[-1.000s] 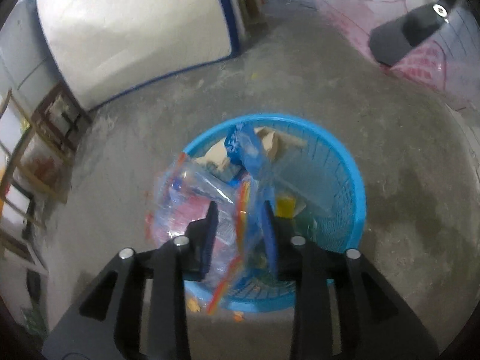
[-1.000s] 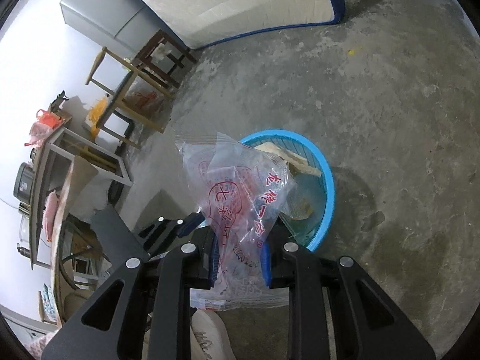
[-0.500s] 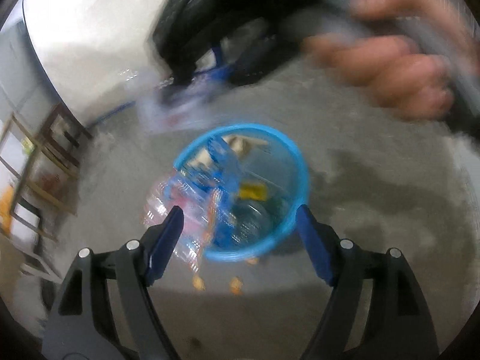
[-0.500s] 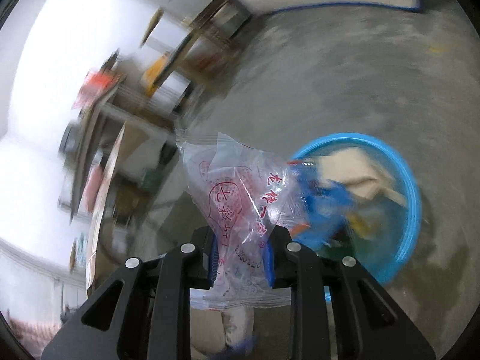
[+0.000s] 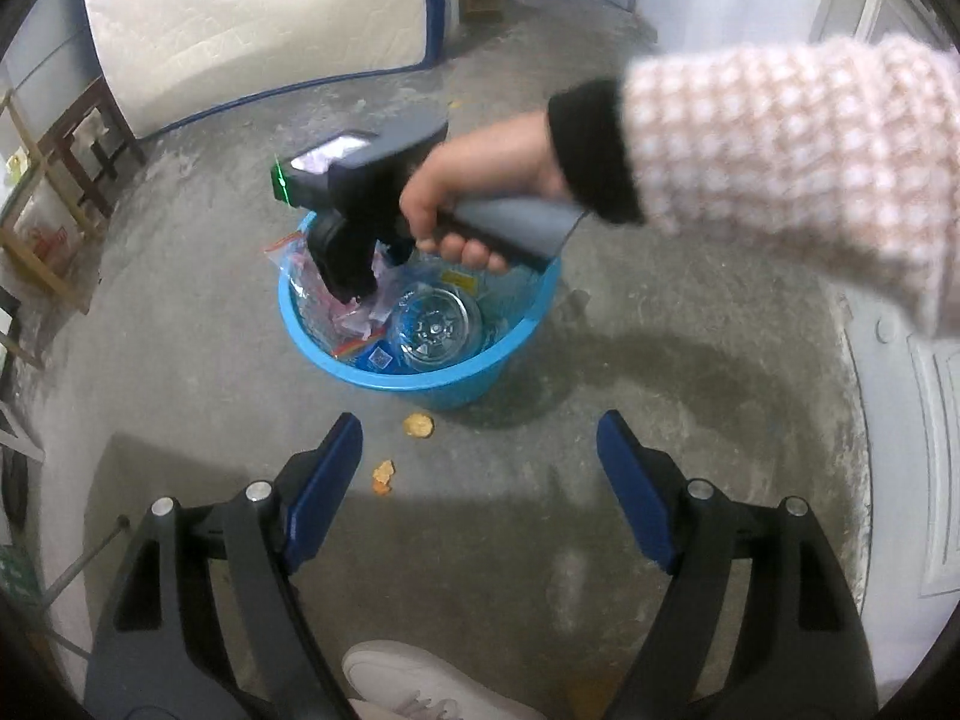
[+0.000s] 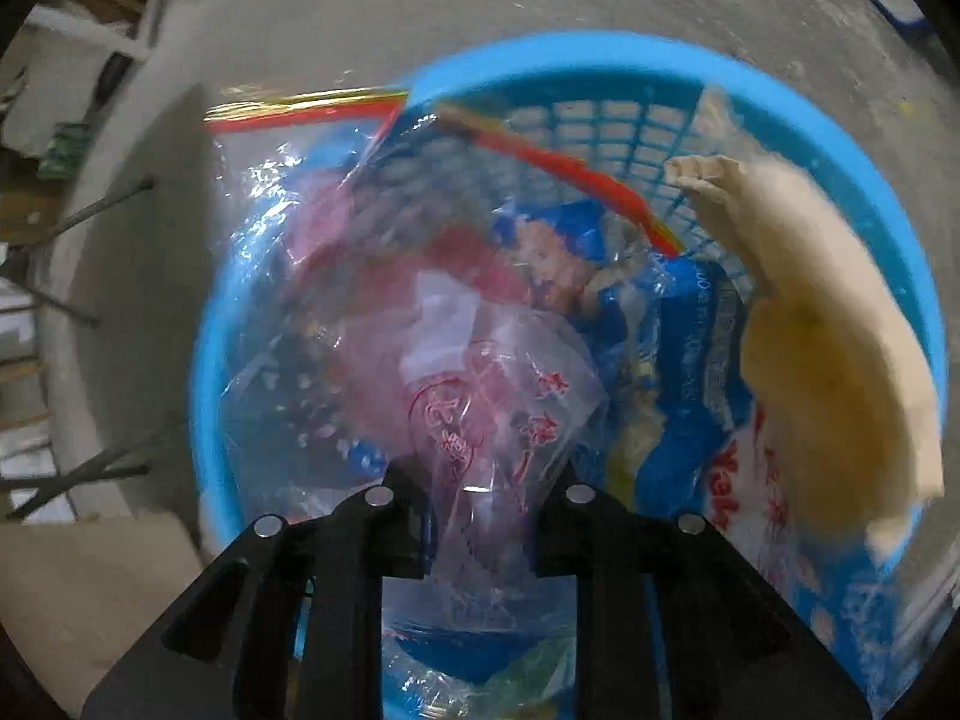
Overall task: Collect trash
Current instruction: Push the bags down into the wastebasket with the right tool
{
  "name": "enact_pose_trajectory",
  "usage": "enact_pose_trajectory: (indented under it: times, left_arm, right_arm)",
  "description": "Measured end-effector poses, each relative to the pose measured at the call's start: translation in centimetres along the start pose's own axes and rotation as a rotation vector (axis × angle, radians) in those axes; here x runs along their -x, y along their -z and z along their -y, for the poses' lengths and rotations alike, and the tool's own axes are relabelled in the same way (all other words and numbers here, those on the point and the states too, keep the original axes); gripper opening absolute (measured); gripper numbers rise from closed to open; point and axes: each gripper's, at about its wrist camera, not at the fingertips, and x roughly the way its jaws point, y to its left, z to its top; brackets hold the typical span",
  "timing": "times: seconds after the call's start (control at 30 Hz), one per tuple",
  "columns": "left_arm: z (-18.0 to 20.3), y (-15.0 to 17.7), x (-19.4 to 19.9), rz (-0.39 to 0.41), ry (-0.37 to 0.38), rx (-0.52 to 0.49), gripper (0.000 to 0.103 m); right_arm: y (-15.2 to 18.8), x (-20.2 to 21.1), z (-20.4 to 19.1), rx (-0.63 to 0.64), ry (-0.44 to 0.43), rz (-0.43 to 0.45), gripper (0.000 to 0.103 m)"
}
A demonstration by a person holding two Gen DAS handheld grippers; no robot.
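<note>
Left wrist view: left gripper [image 5: 480,480] is released and empty; blue basket [image 5: 420,372] sits ahead of it on the floor. Right wrist view: right gripper [image 6: 483,516], jaws just closing, is clenched on a clear red-printed bag [image 6: 498,414] directly over the basket.
</note>
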Motion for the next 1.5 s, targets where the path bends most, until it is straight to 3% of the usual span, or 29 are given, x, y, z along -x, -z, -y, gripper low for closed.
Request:
enact_pose_trajectory:
  times: [0.17,0.37,0.5,0.6,0.8,0.9,1.17,1.4,1.5]
  left_arm:
    - [-0.1,-0.2,0.2,0.0,0.006,0.007,0.076]
    - [0.9,0.1,0.6,0.006,0.0,-0.007,0.076]
    - [0.7,0.0,0.3,0.009,0.0,-0.012,0.076]
    - [0.8,0.0,0.3,0.017,-0.003,-0.016,0.077]
    - [1.4,0.2,1.6,0.065,0.003,-0.03,0.077]
    - [1.8,0.3,2.9,0.1,0.019,-0.039,0.077]
    - [3.0,0.4,9.3,0.214,0.017,-0.06,0.079]
    - [0.4,-0.1,20.3,0.374,0.036,0.034,0.083]
    - [-2.4,1.4,25.1,0.427,0.02,0.096,0.084]
  right_arm:
    - [-1.5,-1.1,-0.1,-0.013,0.035,0.028,0.019]
    - [-1.0,-0.7,-0.2,-0.031,0.027,0.051,0.021]
    - [0.1,1.7,0.9,-0.043,-0.029,0.088,0.054]
    - [0.9,4.7,0.7,-0.039,-0.067,0.138,0.065]
    - [3.8,9.9,0.9,-0.063,-0.118,0.232,0.068]
    - [5.4,12.0,2.4,-0.103,-0.16,0.301,0.076]
    - [8.4,15.2,4.4,-0.186,-0.209,0.424,0.078]
    - [14.6,23.9,1.7,-0.168,-0.259,0.653,0.078]
    - [17.2,27.8,-0.2,-0.142,-0.273,0.74,0.085]
